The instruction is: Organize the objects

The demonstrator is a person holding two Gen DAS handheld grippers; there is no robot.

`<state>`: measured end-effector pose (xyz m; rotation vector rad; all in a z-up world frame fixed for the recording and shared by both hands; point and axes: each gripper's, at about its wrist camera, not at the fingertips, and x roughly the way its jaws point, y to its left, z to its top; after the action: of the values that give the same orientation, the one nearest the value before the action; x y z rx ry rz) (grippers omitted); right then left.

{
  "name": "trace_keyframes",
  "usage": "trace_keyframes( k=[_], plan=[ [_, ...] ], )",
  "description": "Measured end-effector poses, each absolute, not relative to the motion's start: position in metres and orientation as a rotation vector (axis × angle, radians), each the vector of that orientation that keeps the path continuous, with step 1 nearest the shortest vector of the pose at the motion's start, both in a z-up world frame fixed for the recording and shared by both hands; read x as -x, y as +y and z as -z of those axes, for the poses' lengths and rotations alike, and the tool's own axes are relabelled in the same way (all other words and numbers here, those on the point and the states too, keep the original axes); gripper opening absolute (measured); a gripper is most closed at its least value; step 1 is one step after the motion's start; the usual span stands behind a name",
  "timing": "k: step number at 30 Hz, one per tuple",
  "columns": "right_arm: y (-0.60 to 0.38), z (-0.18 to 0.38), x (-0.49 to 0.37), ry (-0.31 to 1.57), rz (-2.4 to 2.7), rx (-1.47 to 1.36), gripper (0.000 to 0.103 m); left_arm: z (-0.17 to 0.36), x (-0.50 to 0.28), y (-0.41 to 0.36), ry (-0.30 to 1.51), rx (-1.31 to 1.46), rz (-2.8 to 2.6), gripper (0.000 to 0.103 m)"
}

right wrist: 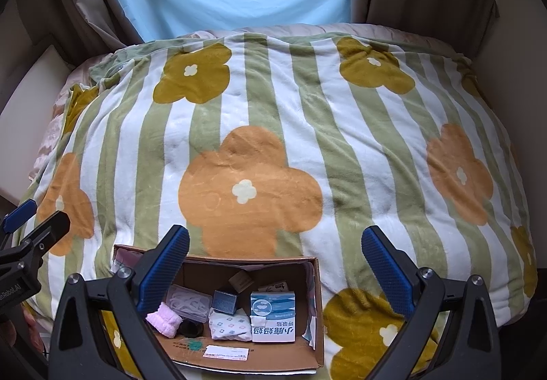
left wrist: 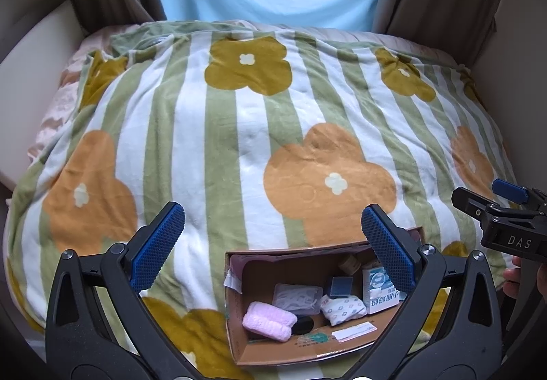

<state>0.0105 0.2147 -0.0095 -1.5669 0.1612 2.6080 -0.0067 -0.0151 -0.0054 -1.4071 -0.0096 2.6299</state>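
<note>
An open cardboard box (right wrist: 318, 318) lies on the near edge of a striped, flowered blanket (right wrist: 273, 106), its long axis running left to right and its opening facing up. Inside, a white and blue carton (right wrist: 272, 315) stands at the right with Chinese print I cannot read with certainty; a pink towel roll (right wrist: 164, 319) lies at the left, a clear plastic case (right wrist: 188, 303) behind it, a small dark blue box (right wrist: 224, 300) and a flower-print packet (right wrist: 228, 325) in the middle. The left gripper (left wrist: 273, 243) and right gripper (right wrist: 275, 255) both gape wide, empty, poised above the box. The right tool reads "DAS" in the left view.
</note>
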Motion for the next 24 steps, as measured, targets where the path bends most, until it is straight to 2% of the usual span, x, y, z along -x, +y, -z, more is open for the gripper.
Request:
trace_keyframes(
  k=[24],
  plan=[
    [0.2115, 0.0072, -0.0099, 0.128, -2.637, 1.542, 0.101, 0.0059, 0.0062, -0.0132, -0.025, 1.408, -2.630, 0.103]
  ],
)
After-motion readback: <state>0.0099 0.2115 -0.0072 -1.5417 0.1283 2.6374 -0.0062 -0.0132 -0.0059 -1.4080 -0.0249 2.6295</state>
